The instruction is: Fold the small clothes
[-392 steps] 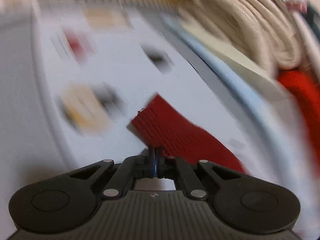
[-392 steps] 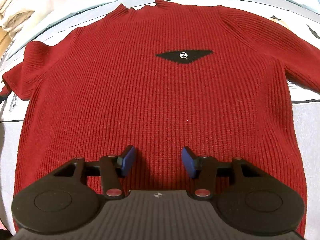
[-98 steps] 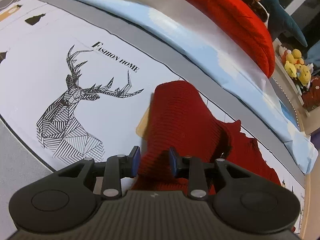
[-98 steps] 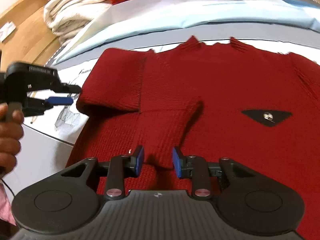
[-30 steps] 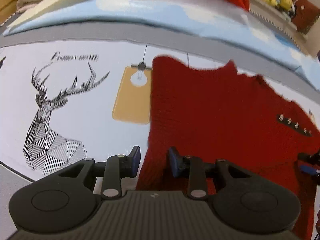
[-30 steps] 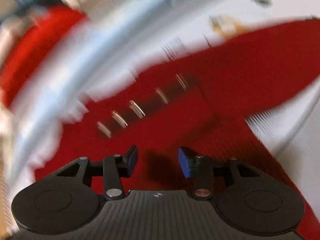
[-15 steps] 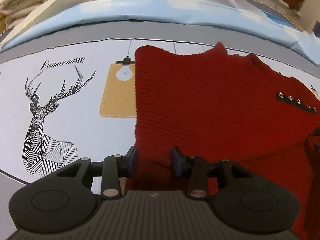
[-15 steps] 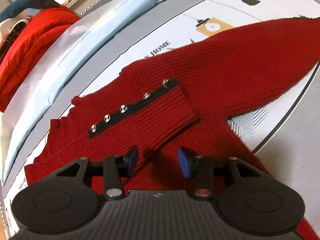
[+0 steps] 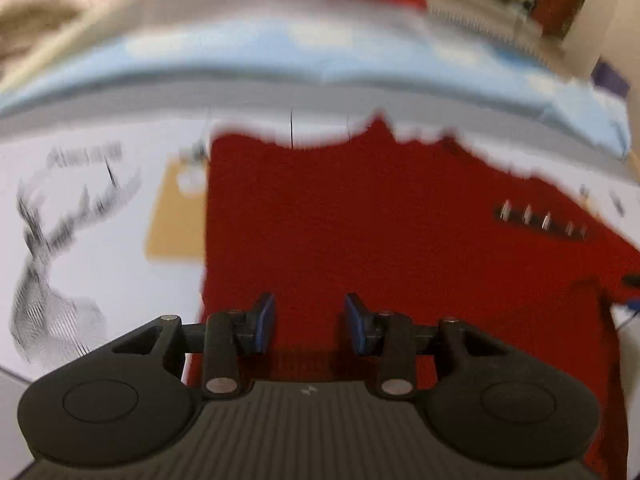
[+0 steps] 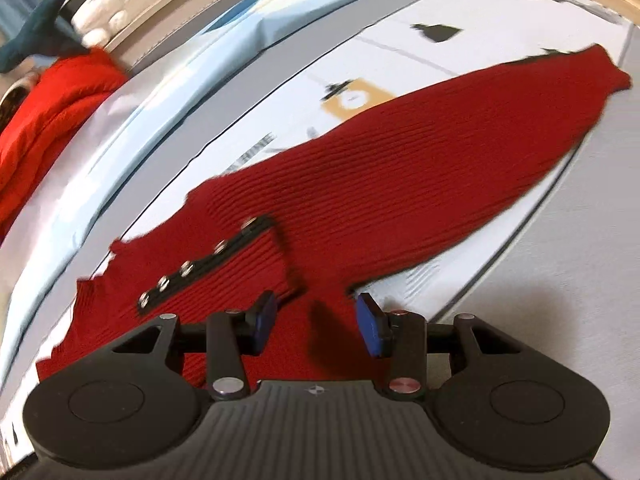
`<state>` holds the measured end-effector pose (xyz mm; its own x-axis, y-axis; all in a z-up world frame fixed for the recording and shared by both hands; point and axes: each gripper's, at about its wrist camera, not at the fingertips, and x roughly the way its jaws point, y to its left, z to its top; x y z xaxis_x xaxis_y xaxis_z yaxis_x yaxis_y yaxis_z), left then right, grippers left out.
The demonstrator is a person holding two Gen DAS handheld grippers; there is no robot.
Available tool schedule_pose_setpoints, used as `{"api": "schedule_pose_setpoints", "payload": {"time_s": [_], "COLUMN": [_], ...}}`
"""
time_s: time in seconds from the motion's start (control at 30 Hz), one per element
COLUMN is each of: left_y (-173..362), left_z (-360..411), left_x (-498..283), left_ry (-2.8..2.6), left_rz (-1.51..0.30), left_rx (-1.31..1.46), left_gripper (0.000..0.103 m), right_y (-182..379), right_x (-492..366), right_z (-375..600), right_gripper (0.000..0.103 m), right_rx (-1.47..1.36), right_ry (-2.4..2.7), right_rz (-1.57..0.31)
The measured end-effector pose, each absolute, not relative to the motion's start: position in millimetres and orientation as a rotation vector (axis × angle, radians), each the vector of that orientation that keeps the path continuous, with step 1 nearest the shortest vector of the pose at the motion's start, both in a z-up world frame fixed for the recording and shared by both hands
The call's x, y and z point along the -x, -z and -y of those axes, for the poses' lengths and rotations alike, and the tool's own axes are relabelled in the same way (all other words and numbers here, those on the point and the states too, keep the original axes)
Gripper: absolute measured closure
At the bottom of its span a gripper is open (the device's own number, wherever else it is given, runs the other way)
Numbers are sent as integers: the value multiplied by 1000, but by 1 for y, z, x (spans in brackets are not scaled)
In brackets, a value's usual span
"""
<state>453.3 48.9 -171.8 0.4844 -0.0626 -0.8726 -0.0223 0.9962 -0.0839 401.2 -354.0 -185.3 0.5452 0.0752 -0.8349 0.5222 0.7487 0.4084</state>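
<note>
In right view only, sweater (image 10: pixel 420 168) sleeve outstretched

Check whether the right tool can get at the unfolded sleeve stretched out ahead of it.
Probably yes: the right tool is open over the sweater, and the sleeve lies flat and uncovered ahead.

**Left tool parted over the red sweater**

The left tool (image 9: pixel 309 324) hovers with its blue pads (image 9: pixel 265 322) apart above the red sweater (image 9: pixel 360 220), which lies flat on a printed bedsheet (image 9: pixel 100 264). A dark strip of metal snaps (image 9: pixel 542 220) sits at right. The view is motion-blurred.
</note>
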Motion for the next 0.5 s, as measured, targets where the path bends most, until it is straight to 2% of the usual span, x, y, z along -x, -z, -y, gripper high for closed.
{"api": "schedule_pose_setpoints", "payload": {"time_s": [0.07,0.5], "left_y": [188,191], "left_z": [-46,-31], "left_x": [-455,-452], "left_ry": [8,45], "left_rz": [-1149,-1151], "left_rx": [67,-16], "left_gripper": [61,55], "right_y": [186,229], "right_x": [-396,-346], "right_z": [373,529], "right_gripper": [57,57], "right_rx": [-722,-996], "right_ry": [328,687], "right_rz": [-948,-741]}}
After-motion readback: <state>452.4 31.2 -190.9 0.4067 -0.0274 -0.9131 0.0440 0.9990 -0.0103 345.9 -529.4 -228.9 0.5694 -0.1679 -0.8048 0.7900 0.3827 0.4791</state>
